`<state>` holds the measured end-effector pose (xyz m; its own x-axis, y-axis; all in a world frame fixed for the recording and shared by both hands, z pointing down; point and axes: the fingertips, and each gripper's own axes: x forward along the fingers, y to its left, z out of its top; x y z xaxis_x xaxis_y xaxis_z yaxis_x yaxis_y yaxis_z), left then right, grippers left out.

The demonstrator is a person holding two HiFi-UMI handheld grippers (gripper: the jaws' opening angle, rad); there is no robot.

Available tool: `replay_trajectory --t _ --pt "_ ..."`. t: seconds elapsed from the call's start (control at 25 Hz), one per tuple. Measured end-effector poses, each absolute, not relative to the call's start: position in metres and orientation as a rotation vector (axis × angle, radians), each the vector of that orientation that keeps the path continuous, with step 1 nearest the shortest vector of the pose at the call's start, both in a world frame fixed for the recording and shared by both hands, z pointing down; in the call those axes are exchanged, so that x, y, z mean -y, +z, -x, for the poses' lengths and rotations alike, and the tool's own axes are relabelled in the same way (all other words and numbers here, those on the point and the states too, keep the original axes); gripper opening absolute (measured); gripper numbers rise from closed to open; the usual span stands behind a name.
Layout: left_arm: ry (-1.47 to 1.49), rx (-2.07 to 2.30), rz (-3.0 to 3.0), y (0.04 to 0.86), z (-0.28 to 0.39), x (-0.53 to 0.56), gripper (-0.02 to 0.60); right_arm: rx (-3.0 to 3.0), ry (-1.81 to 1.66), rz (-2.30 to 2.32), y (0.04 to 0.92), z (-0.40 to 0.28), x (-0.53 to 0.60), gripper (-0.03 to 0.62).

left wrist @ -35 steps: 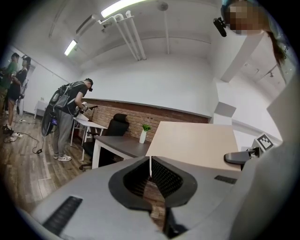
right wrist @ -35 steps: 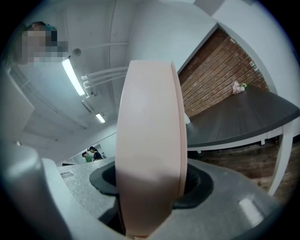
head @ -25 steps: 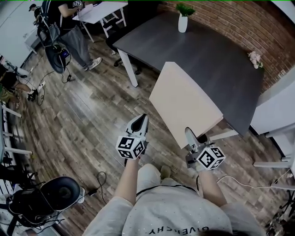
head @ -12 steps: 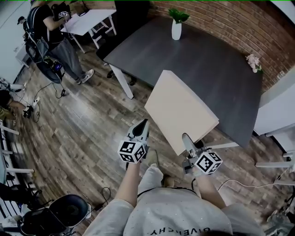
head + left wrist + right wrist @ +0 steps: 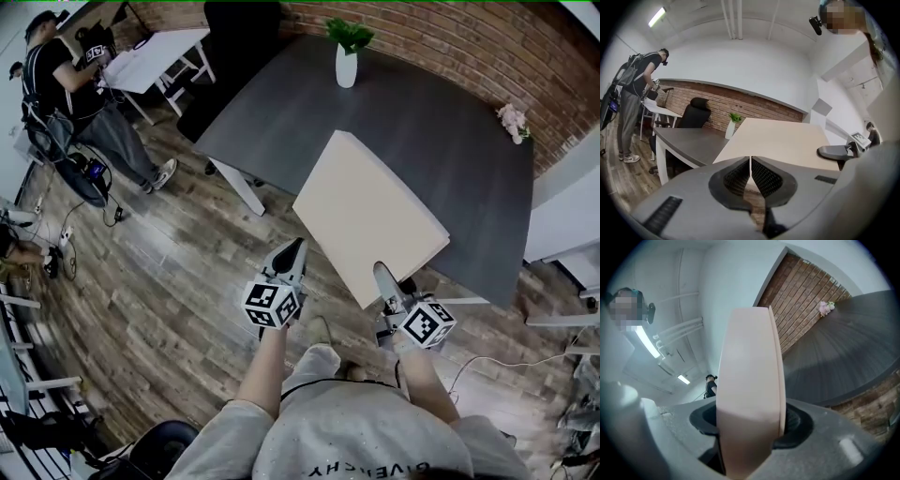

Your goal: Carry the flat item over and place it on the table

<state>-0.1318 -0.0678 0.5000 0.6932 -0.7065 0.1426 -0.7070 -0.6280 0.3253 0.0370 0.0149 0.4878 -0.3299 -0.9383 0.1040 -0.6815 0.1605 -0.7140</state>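
Note:
The flat item is a pale beige board, held tilted with its far part over the near edge of the dark grey table. My right gripper is shut on the board's near corner; in the right gripper view the board fills the gap between the jaws edge-on. To the left of the board my left gripper holds nothing, and the left gripper view shows its jaws shut tip to tip, with the board spread out beyond them.
A white vase with a green plant stands at the table's far edge, small pink flowers at its right end by the brick wall. A person stands at a white table far left. White furniture borders the right.
The board and both grippers have come closer to the dark table, and the board now reaches further over its edge. The person at the far left has shifted in view.

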Motion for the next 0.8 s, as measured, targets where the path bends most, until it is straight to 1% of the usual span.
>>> replay_trajectory --t 0.44,0.6,0.8 --pt "-0.004 1.046 -2.579 0.494 0.137 0.143 0.008 -1.980 -0.992 1.596 0.488 -0.038 0.056 0.273" --pt "-0.006 1.018 -2.584 0.497 0.142 0.158 0.008 -1.946 -1.003 1.604 0.489 -0.034 0.075 0.273" --pt "-0.022 0.988 -2.603 0.498 0.132 0.164 0.008 -1.881 -1.068 1.581 0.489 -0.038 0.093 0.273"
